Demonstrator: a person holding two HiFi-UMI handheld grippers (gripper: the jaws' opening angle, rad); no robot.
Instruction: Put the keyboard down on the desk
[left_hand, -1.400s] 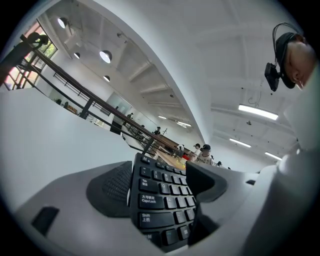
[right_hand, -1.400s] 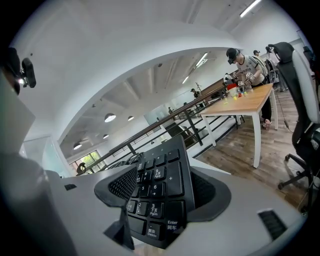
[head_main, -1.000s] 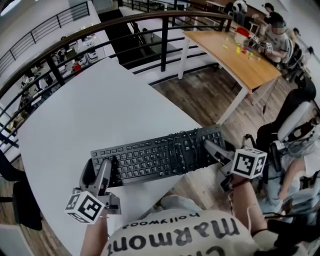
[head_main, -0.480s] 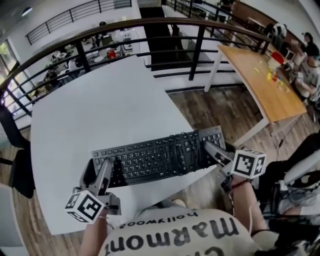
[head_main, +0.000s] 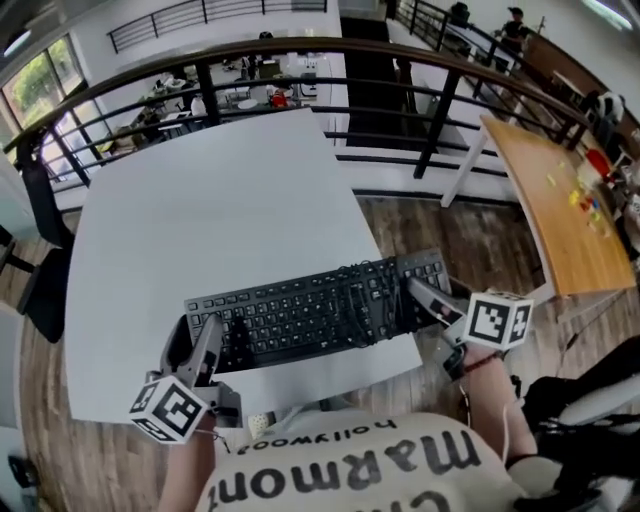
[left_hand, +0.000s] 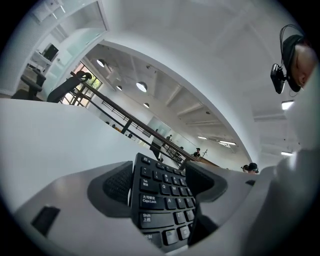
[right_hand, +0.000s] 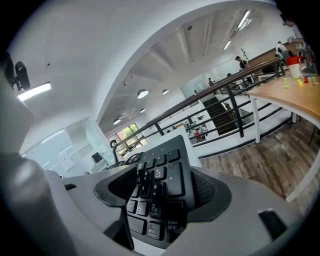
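Note:
A black keyboard (head_main: 315, 312) with its coiled cable lying on the keys hangs level over the near edge of the white desk (head_main: 210, 210), held at both ends. My left gripper (head_main: 200, 343) is shut on its left end; the left gripper view shows the letter keys (left_hand: 162, 197) clamped between the dark pads. My right gripper (head_main: 425, 297) is shut on the right end, where the number pad (right_hand: 160, 187) sits between the jaws. From the head view I cannot tell whether the keyboard touches the desk.
A black railing (head_main: 300, 55) curves behind the desk, with a lower floor beyond it. A wooden table (head_main: 560, 200) stands to the right over wood flooring. The desk's right corner (head_main: 415, 350) lies under the keyboard's right part. My torso fills the bottom.
The head view has swung, so the desk now lies squarely in front and the wooden table has slid right. Both grippers still hold the keyboard in the same pose.

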